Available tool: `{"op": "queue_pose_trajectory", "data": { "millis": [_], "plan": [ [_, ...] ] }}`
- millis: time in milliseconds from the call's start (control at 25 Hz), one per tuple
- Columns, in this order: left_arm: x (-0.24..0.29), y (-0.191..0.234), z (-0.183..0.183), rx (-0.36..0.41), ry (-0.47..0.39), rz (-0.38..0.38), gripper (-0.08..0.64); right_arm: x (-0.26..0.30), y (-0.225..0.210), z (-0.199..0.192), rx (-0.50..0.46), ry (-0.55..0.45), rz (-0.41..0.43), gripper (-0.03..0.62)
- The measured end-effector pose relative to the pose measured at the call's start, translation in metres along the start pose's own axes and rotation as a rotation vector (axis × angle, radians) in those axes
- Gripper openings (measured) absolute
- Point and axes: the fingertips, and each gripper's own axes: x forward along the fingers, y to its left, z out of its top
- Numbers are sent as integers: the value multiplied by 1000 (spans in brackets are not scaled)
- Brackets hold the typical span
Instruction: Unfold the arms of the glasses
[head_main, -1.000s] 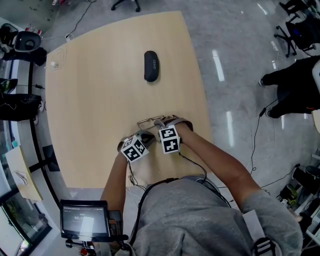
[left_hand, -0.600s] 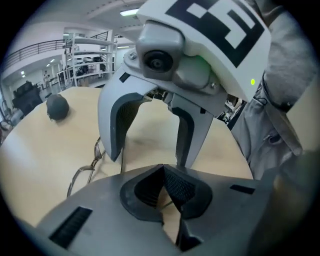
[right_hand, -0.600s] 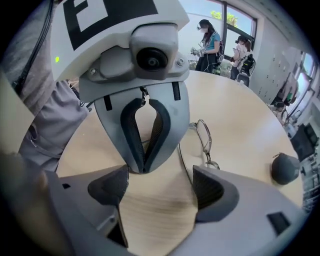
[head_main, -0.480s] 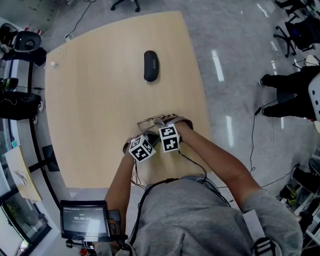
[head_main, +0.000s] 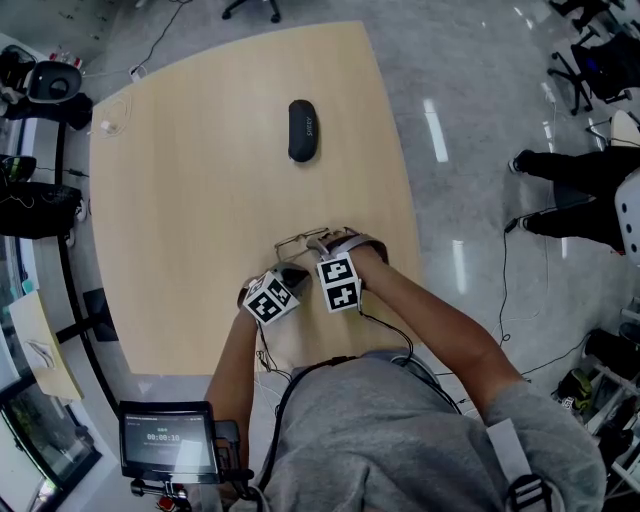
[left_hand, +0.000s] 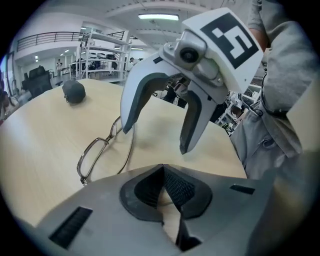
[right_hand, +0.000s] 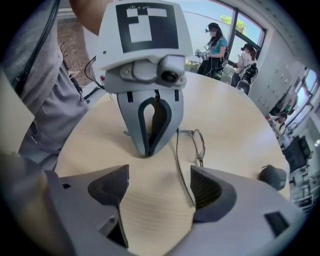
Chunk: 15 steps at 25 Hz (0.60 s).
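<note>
Your right gripper (right_hand: 157, 187) is released, jaws wide apart, with one arm of the glasses (right_hand: 199, 145) running between them. The glasses lie on the near right part of the table (head_main: 200, 180). Your left gripper (right_hand: 148, 150) is clenched, tips down just beside that arm.

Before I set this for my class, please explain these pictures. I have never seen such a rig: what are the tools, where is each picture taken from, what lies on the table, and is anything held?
There is no robot: a person holds a hand-held gripper in each hand. One picture looks down from a camera on the person's head; the other two come from cameras riding on the tools. On the wooden table lie glasses and, farther off, a dark oval case. The left hand-held gripper is shut, nothing visible between its jaws. The right hand-held gripper is open, one arm of the glasses lying beside one jaw.
</note>
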Motion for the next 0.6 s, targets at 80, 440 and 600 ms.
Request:
{"op": "queue_pose_trajectory", "data": {
  "millis": [80,440,600],
  "plan": [
    [-1,0,-1,1,-5,-5,5,-2,4,14,29,-15,24,380],
    [0,1,-2,5,-13,-24,5,32,7,32,134,-20,113,380],
    [-1,2,4,-3,-10,-28,5,24,11,19,113,-5,141,380]
  ]
}}
